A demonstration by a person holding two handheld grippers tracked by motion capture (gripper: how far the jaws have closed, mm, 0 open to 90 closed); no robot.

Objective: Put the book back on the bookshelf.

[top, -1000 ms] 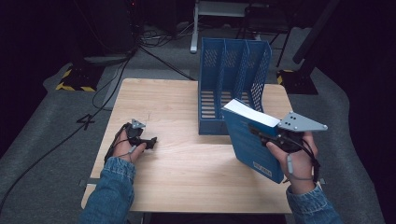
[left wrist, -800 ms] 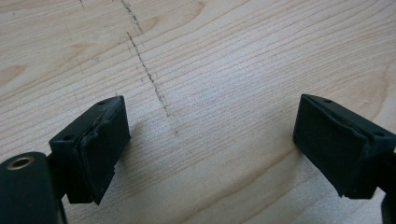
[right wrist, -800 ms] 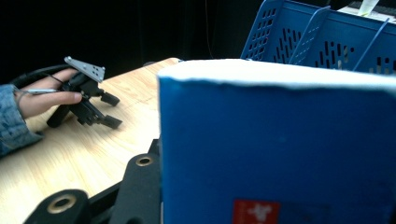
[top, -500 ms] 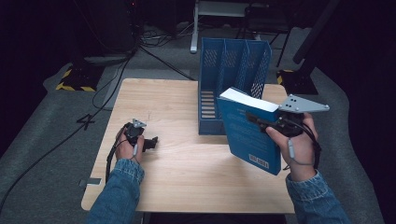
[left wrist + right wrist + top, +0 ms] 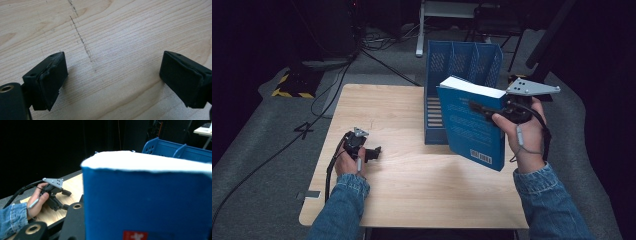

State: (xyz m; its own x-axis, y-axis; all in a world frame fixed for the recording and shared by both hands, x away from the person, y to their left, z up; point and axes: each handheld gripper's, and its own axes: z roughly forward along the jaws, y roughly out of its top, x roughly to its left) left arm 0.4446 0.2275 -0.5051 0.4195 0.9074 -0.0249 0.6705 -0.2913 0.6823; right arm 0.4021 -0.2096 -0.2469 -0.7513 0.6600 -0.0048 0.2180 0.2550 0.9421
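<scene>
A blue book (image 5: 472,127) with a white page edge hangs tilted above the table's right side, just in front of the blue file rack (image 5: 462,62). My right gripper (image 5: 477,106) is shut on the book's upper part, one jaw lying across its cover. In the right gripper view the book (image 5: 147,202) stands close before the camera. My left gripper (image 5: 374,154) rests low on the wooden table (image 5: 412,185) at the left. Its jaws have just been opening and now stand wide apart (image 5: 112,72), with only bare wood between them.
The file rack has several upright compartments and stands at the table's far right. A faint pencil line (image 5: 82,41) crosses the wood ahead of the left jaws. Cables (image 5: 377,60) lie on the dark floor beyond the table.
My right hand has lifted the book higher and carried it closer to the file rack. The left hand has stayed where it was on the table.
</scene>
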